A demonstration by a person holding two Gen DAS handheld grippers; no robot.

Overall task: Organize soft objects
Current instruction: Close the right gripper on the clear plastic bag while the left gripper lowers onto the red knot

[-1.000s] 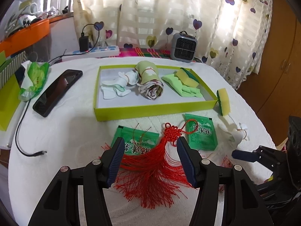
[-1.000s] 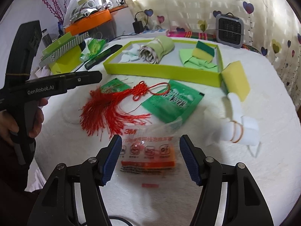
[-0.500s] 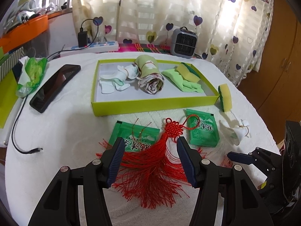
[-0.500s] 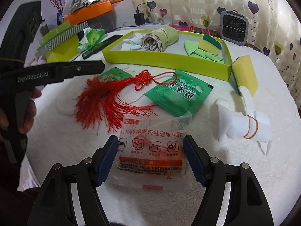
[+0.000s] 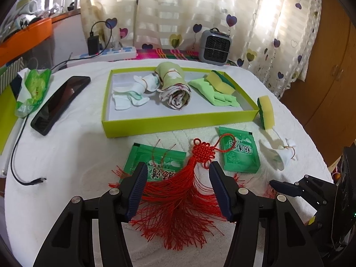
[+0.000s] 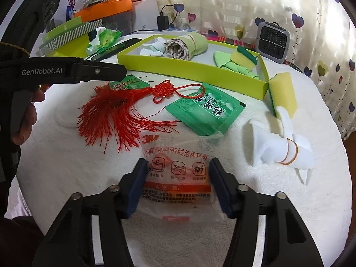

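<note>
Closing in, the right tongs [image 6: 176, 170] now bracket the clear earplug packet [image 6: 178, 173] on the near table [image 6: 289, 200], pads seemingly touching; left tongs [image 5: 176, 174] gape, empty, over the red tassel [image 5: 178, 200].

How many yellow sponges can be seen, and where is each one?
2. One sponge lies inside the green tray, on a green cloth at its right end. The other sponge stands outside, against the tray's right corner. None seems hidden.

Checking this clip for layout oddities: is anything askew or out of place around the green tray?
Yes. One yellow sponge stands on edge outside the tray, leaning against its corner, while a matching sponge lies inside. The red tassel sprawls across a green packet, its threads fanned out.
</note>
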